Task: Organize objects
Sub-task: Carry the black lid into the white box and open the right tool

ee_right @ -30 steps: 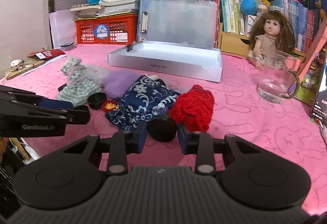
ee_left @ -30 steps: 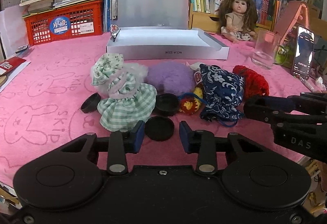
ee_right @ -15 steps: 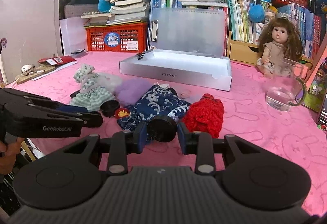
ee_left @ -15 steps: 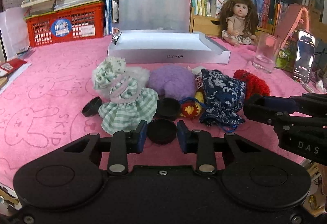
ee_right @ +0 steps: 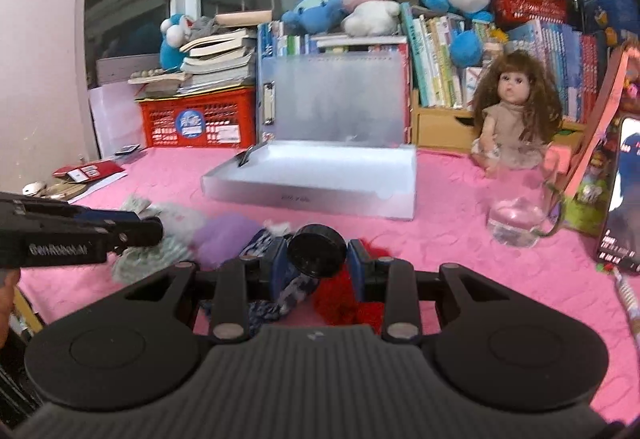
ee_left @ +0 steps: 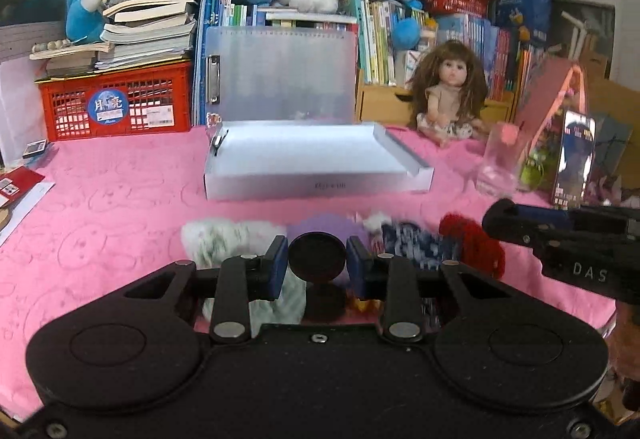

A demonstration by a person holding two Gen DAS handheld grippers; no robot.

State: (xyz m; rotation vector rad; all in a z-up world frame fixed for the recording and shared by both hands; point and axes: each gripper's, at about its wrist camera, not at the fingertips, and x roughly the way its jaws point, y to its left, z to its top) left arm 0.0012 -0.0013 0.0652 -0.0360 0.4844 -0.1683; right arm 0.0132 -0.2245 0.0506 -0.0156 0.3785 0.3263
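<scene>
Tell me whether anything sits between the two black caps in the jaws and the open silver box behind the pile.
Nothing visible does. Left gripper and right gripper each hold a black cap; only bare pink tablecloth lies before the silver box.

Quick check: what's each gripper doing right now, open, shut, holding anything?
Left gripper: closed on a black round cap, lifted off the pink cloth.
Right gripper: closed on another black round cap, also lifted.

2 grippers, each w/ 1 black cap [ee_left: 317, 253] [ee_right: 317, 250]; 1 silver box [ee_left: 316, 175], 1 doll [ee_left: 450, 95], 4 plushies up top.
</scene>
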